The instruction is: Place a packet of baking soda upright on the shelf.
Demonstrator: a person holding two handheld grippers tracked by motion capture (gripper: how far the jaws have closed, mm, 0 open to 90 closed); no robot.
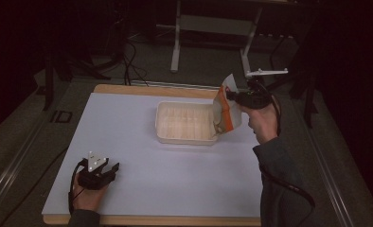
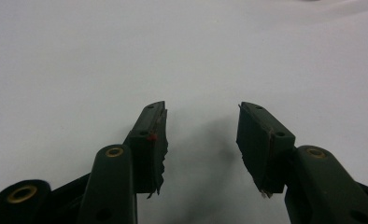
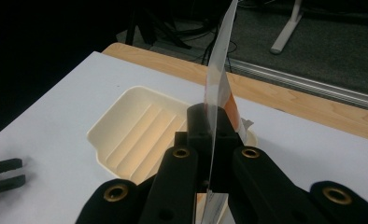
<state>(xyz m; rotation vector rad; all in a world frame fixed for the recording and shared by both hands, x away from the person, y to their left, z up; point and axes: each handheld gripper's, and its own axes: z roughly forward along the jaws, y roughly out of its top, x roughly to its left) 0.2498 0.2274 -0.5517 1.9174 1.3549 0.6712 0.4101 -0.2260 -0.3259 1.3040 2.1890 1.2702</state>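
So the right tool (image 1: pixel 232 98) is clamped on a thin bag (image 1: pixel 226 109), white with an orange patch, pinching it by a flat edge so it hangs on edge over the right end of the tray (image 1: pixel 184 124). That's the bit that matters: the bag's low end sits right at the tray's right rim, and the tray stretches away to the left of it, long axis running left-right across the counter (image 1: pixel 142 189). From the right tool's own camera the bag (image 3: pixel 218 79) is basically a blade seen edge-on, standing tall between the jaws, with the tray (image 3: pixel 126 130) down and to the left.

Tray looks like moulded cream plastic or pulp, ribbed floor, rounded corners, nothing in it that I can see. Bag looks glossy and floppy.

The left tool (image 1: pixel 98 174) is well off at the near left, spread wide and holding nothing, just above the bare white counter.
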